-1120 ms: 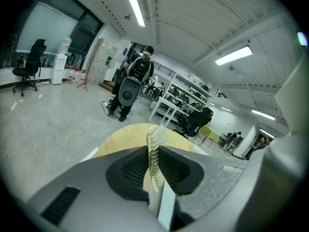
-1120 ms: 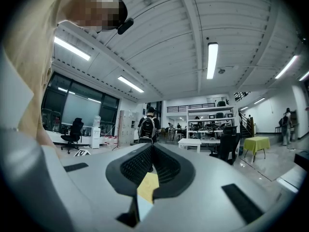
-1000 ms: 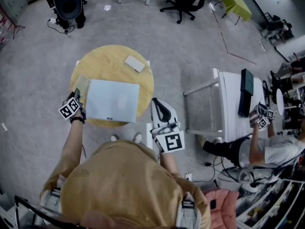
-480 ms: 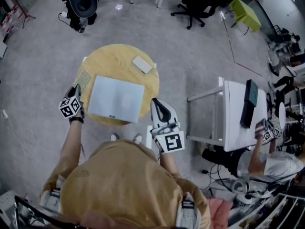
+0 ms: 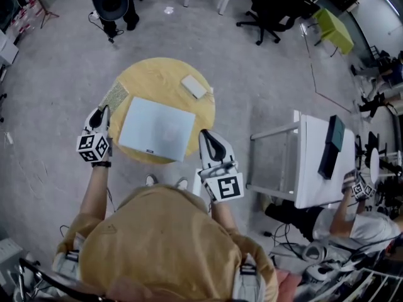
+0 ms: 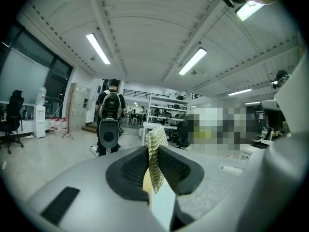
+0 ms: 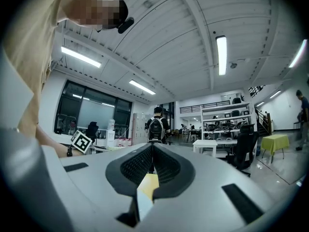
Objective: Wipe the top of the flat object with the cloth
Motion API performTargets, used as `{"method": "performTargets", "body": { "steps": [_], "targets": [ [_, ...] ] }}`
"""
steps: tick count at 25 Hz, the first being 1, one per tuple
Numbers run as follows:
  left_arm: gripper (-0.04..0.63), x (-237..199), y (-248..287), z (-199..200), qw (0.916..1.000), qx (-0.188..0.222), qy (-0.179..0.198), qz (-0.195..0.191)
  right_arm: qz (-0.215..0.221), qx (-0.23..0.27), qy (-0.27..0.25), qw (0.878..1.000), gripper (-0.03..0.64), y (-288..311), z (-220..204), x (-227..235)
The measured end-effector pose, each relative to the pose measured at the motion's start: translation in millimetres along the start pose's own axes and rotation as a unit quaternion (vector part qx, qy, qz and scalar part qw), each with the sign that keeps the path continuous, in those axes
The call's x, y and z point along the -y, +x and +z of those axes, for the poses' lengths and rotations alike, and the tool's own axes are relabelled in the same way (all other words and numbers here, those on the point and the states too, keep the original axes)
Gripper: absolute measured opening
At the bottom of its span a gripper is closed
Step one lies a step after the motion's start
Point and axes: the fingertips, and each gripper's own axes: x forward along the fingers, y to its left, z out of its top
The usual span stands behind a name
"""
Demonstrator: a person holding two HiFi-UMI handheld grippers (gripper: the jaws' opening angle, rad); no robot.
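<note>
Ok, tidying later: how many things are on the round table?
3: a grey laptop at centre, a small white block at the far edge, and the cloth at the left edge, pinched in the left claw. Nothing looks hidden.

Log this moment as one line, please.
left gripper: shut on cloth | right gripper: shut, empty | cloth: at table edge, left of flat object

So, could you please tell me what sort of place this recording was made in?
Most likely an open-plan office or lab workspace: black swivel chairs stand on a bare grey floor, there is a white desk, and long strip lights run overhead.
</note>
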Motion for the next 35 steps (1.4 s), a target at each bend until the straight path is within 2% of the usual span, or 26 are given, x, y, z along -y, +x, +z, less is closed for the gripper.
{"method": "performTargets", "body": {
  "steps": [9,17,24,29,35],
  "targets": [
    [0.061,46.7,-48.0,53.2,0.9966,0.063,0.049,-0.018,0.011,0.003,0.003,1.000,0.002,-7.5,1.7,1.8],
    [0.061,68.6,-86.2,72.2,0.9940,0.083,0.066,-0.024,0.038,0.001,0.004,0.999,0.002,-1.7,-1.1,-9.1],
    [0.061,77.8,-136.2,98.5,0.9858,0.111,0.125,-0.020,0.058,0.013,-0.012,0.998,0.002,8.7,11.6,-21.4],
    [0.061,73.1,-165.6,112.8,0.9828,0.129,0.132,-0.011,0.068,0.025,-0.020,0.997,0.002,14.2,22.0,-37.1],
    [0.061,67.7,-174.6,129.9,0.9800,0.152,0.128,-0.006,0.075,0.028,-0.027,0.996,0.002,19.7,29.6,-47.8]
  ]
}}
